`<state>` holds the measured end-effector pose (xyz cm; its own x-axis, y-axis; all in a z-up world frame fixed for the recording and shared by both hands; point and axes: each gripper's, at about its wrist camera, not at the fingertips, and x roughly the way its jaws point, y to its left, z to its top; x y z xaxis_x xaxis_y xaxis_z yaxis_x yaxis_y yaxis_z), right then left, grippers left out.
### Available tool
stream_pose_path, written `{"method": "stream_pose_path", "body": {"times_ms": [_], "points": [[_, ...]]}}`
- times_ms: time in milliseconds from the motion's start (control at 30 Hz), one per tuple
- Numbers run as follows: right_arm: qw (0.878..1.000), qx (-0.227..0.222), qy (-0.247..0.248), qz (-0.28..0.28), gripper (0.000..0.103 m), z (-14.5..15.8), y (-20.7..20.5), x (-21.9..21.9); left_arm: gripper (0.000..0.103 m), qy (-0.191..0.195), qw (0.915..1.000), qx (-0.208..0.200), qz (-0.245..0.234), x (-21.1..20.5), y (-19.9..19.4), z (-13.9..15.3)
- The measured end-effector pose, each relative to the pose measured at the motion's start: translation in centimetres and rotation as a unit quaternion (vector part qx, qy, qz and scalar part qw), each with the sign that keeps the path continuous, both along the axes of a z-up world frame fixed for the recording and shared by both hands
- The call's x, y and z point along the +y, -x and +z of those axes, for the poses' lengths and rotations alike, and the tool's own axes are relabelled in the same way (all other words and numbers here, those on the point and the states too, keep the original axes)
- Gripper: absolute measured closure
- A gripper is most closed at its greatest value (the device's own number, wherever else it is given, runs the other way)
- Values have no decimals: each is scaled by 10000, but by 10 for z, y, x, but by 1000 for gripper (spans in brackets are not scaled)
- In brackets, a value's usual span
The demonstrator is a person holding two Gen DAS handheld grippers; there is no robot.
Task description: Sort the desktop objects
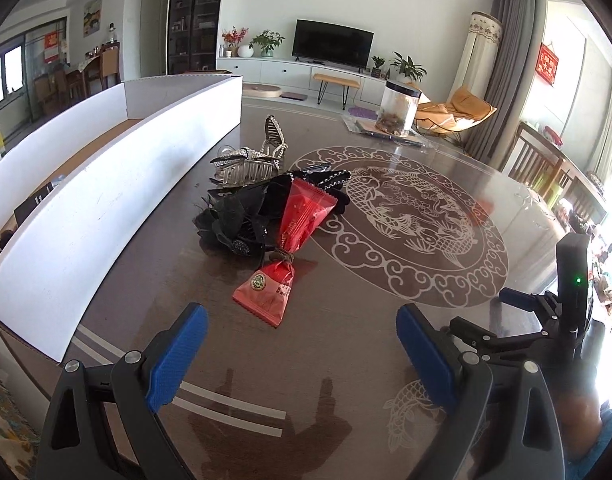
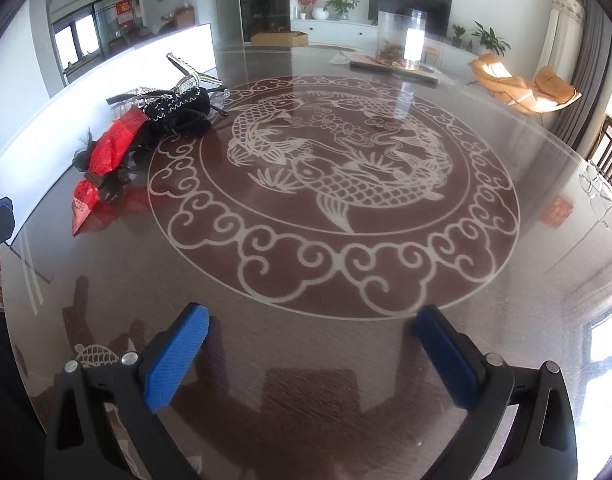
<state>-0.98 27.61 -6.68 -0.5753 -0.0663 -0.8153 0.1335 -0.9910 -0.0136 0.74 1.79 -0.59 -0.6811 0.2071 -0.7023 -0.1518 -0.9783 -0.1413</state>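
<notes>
A pile of small objects lies on the round glass-topped table (image 1: 345, 360). In it are two red snack packets (image 1: 302, 216) tied with a hair band, a black lace hair accessory (image 1: 226, 224), and silver rhinestone hair clips (image 1: 246, 164). My left gripper (image 1: 302, 328) is open and empty, just in front of the near red packet (image 1: 266, 292). The pile also shows at the left of the right wrist view (image 2: 110, 152). My right gripper (image 2: 309, 332) is open and empty above the table, well to the right of the pile.
A long white cardboard box (image 1: 106, 184) stands open along the table's left side, beside the pile. A clear jar (image 1: 397, 108) with brown contents sits on a flat tray at the far edge. The right gripper's body (image 1: 569, 296) shows at the right of the left wrist view.
</notes>
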Motion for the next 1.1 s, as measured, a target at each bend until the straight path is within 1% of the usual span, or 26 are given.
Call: {"method": "stream_pose_path", "body": {"times_ms": [67,200,333,833,1100], "points": [[10000,-1,1,0,0,0,0,0,7,-63,9999,87,44,-3,-2,0],[10000,-1,0,1,0,0,0,0,7,-224,9996,69,135,-8,-3,-1],[10000,-1,1,2,0,0,0,0,7,-241,9995,158,144,-8,-6,2],[10000,0,2,2,0,0,0,0,7,352,9990,193,-191,18,-8,0],[10000,0,2,3,0,0,0,0,7,492,9982,220,-261,23,-10,-1]]}}
